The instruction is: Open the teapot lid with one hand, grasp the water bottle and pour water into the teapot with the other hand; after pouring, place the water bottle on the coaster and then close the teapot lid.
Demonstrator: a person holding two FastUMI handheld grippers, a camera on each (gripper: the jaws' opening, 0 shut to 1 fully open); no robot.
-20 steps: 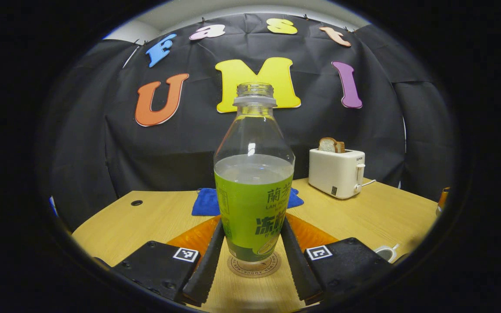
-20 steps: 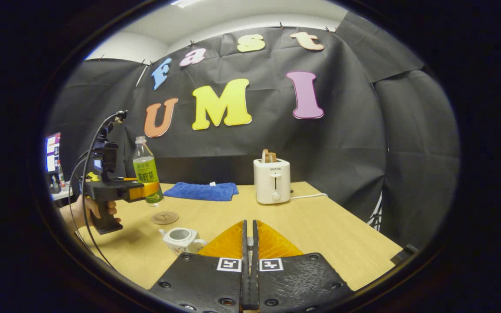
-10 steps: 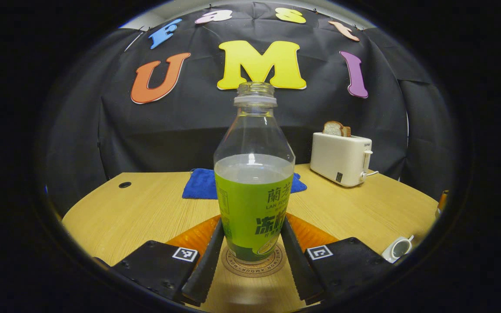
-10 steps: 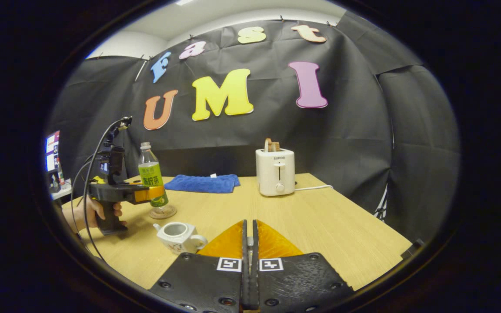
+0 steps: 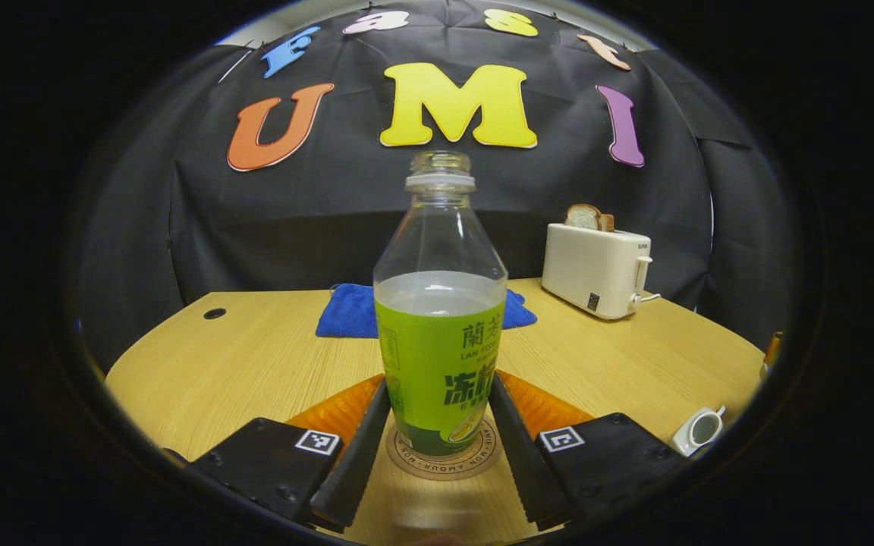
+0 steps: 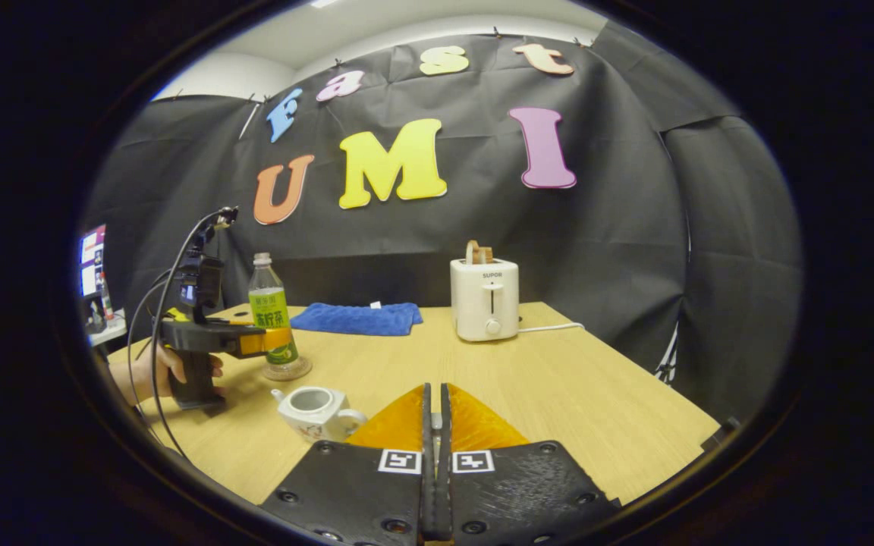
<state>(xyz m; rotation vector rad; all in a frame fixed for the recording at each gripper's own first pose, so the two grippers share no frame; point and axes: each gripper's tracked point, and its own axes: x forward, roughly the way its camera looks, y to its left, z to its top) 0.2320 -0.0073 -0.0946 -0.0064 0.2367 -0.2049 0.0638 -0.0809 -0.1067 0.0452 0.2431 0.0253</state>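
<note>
The left gripper (image 5: pixel 437 455) is clasping the bottle (image 5: pixel 439 341), seemingly seated on the coaster (image 5: pixel 443 464); open straight, without nudging. Right gripper (image 6: pixel 435 462) closed.

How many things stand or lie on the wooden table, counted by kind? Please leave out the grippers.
Water bottle: 1
Coaster: 1
Teapot: 1
Blue cloth: 1
Toaster: 1
Total: 5
</note>
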